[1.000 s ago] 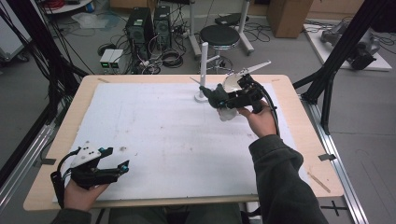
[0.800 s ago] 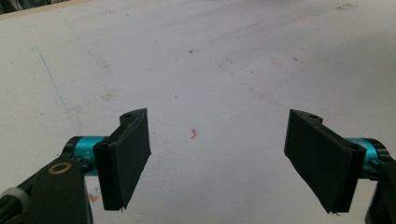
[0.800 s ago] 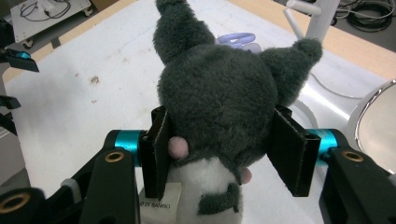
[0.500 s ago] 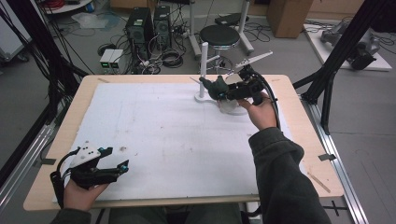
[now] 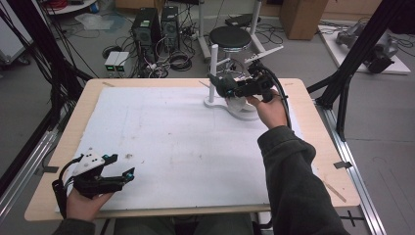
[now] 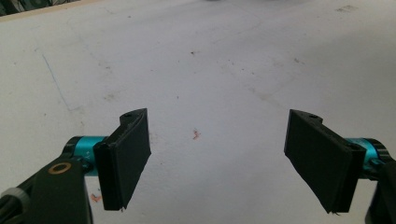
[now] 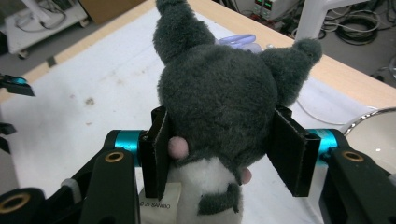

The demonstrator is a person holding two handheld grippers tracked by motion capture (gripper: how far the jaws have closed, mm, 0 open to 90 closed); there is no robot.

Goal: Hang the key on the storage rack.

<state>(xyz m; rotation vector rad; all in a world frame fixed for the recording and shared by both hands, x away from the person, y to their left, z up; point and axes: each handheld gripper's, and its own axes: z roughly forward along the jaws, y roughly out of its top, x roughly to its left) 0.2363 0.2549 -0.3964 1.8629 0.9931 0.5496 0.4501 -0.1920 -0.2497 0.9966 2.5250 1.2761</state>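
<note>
A dark grey plush toy (image 7: 224, 84) with two ears and a white belly sits between the jaws of my right gripper (image 7: 224, 135), which is shut on its body. In the high view this gripper (image 5: 226, 88) holds the plush toy (image 5: 219, 83) above the far right part of the white mat (image 5: 161, 137), close beside a white upright post (image 5: 213, 63). My left gripper (image 5: 122, 175) rests low at the near left corner of the mat. Its jaws stand wide apart over bare mat in the left gripper view (image 6: 224, 163), with nothing between them.
The post stands on a flat white base, and a round shiny-rimmed bowl (image 5: 243, 107) lies just right of it under my right hand. A pale purple object (image 7: 236, 39) lies beyond the plush. The wooden table edge (image 5: 313, 127) borders the mat. A stool and computers stand behind the table.
My right gripper has carried the plush toy leftward and a little farther away, up to the white post. The left gripper has stayed in place and open.
</note>
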